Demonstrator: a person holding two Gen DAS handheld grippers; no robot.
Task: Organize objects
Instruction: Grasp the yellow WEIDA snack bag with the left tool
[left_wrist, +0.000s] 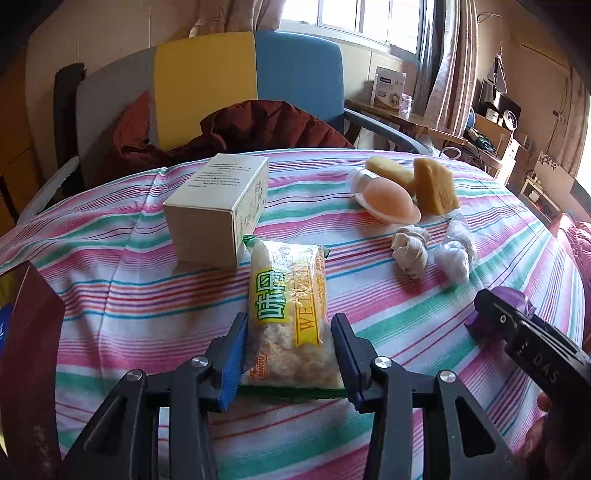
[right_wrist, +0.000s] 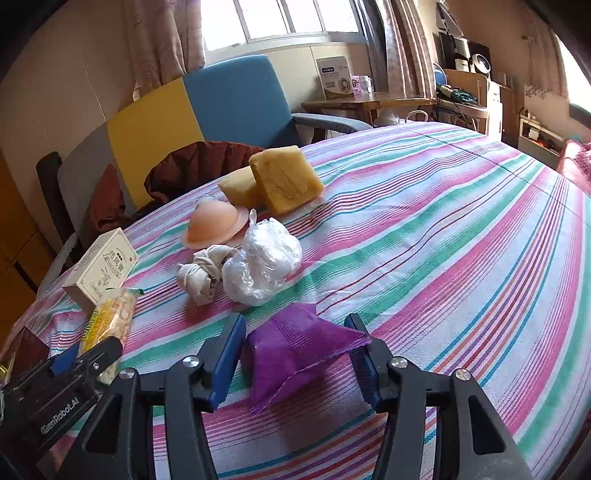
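Observation:
A clear snack packet (left_wrist: 288, 306) with green and yellow print lies on the striped bedcloth (left_wrist: 147, 295). My left gripper (left_wrist: 290, 321) is shut on its near end, blue pads pressing both sides. In the right wrist view a folded purple packet (right_wrist: 291, 354) sits between the pads of my right gripper (right_wrist: 297, 321), which is shut on it. The left wrist view shows a right gripper finger (left_wrist: 495, 314) over that purple packet (left_wrist: 517, 299). The snack packet (right_wrist: 110, 317) also appears at the lower left of the right wrist view.
Behind the snack packet stands a beige carton (left_wrist: 218, 206). Farther right lie a peach silicone dome (left_wrist: 388, 201), two yellow sponges (left_wrist: 434, 186), a knotted cloth (left_wrist: 410, 251) and a clear plastic bundle (left_wrist: 456, 251). A dark red box (left_wrist: 29, 350) is at the left edge. A chair with a red jacket (left_wrist: 258, 125) stands beyond.

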